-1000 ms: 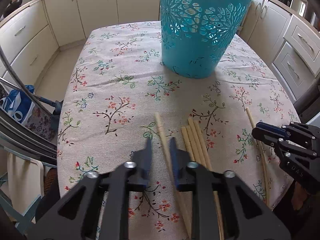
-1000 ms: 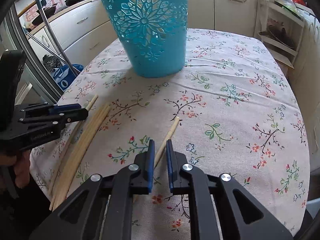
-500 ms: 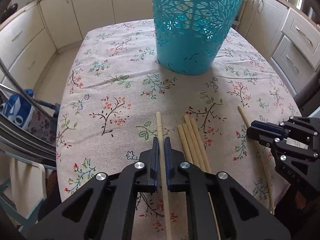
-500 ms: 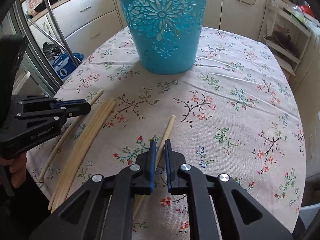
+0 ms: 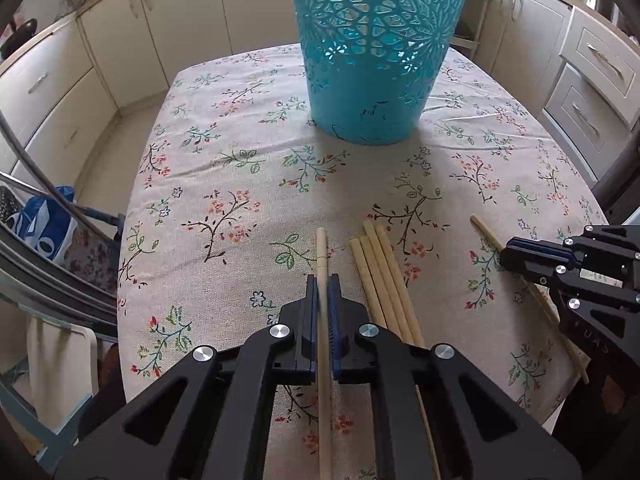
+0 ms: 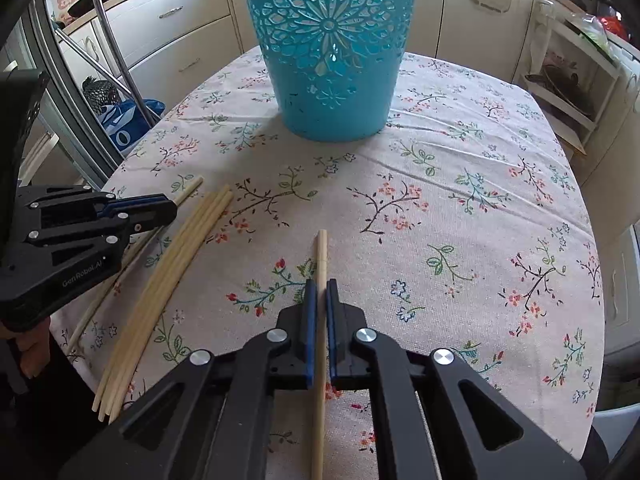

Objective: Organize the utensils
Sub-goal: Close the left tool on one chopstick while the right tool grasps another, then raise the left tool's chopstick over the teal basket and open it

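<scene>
A teal openwork basket (image 5: pixel 376 52) stands on the floral tablecloth; it also shows in the right wrist view (image 6: pixel 330 48). My left gripper (image 5: pixel 322 284) is shut on a single wooden chopstick (image 5: pixel 322 248) that points toward the basket. My right gripper (image 6: pixel 320 288) is shut on another chopstick (image 6: pixel 321 252). A bundle of several chopsticks (image 5: pixel 384 280) lies on the cloth between the two grippers; it also shows in the right wrist view (image 6: pixel 176 264). Each gripper shows in the other's view, the right one (image 5: pixel 508 252) and the left one (image 6: pixel 172 210).
The table (image 5: pixel 240 152) has its near edge just below both grippers. A blue bag (image 5: pixel 40 224) and metal rack bars (image 6: pixel 108 60) stand at the left. Cream kitchen cabinets (image 5: pixel 592 76) surround the table.
My left gripper closed on its chopstick. Both grippers have moved forward toward the basket, each with its chopstick between the fingers.
</scene>
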The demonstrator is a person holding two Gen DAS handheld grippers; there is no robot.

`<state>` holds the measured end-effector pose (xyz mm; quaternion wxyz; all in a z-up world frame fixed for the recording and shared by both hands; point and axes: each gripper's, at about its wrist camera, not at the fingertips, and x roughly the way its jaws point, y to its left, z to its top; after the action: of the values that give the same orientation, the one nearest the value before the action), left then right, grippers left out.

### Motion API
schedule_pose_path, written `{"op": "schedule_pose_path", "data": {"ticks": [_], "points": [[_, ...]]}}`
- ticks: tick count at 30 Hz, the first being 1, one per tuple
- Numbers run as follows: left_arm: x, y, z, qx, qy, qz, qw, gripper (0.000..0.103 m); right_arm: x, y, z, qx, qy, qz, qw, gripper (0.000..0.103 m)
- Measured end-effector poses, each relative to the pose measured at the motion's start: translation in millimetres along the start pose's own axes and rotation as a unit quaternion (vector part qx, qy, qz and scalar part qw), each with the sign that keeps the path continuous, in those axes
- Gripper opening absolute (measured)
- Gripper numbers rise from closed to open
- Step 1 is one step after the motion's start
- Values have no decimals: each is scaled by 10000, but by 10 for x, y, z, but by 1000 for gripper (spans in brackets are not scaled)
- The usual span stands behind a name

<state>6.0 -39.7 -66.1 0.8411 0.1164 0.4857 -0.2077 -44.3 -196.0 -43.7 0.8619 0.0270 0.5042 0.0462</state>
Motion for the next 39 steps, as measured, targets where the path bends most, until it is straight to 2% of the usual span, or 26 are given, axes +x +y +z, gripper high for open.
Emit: {"op": "schedule_pose_path", "data": {"ticks": [5,11,17,23,30,33,35,39], "points": [[-302,65,23,-180,-495,-349,9980,5,-153,-230,-50,529,-439,147,9975,5],[-893,178,264,-353,-1532,-803,9843,5,-128,-503,-110,1240,-797,327,9885,5],[-1379,181,667,-427,-2438,-1229,9611,5,-83,-570,-148,1358,-867,368,9863,5],[-1628,159,1233,-579,-3148,-1395,9371,5,-65,-587,-181,1423,-1005,464,9836,6],[-1655,161,1923,-900,-3909,-1290,9069,5,-62,-582,-201,1370,-1105,437,9834,5],[-1528,146,2141,-1005,-4077,-1203,8996,5,-63,-567,-205,1332,-1125,410,9838,5],[-1401,141,2251,-1082,-4113,-1140,8979,5,-60,-577,-206,1357,-1127,445,9833,5],[-1108,166,2373,-1234,-4052,-900,9014,5,-57,-596,-209,1403,-1126,512,9824,5]]}}
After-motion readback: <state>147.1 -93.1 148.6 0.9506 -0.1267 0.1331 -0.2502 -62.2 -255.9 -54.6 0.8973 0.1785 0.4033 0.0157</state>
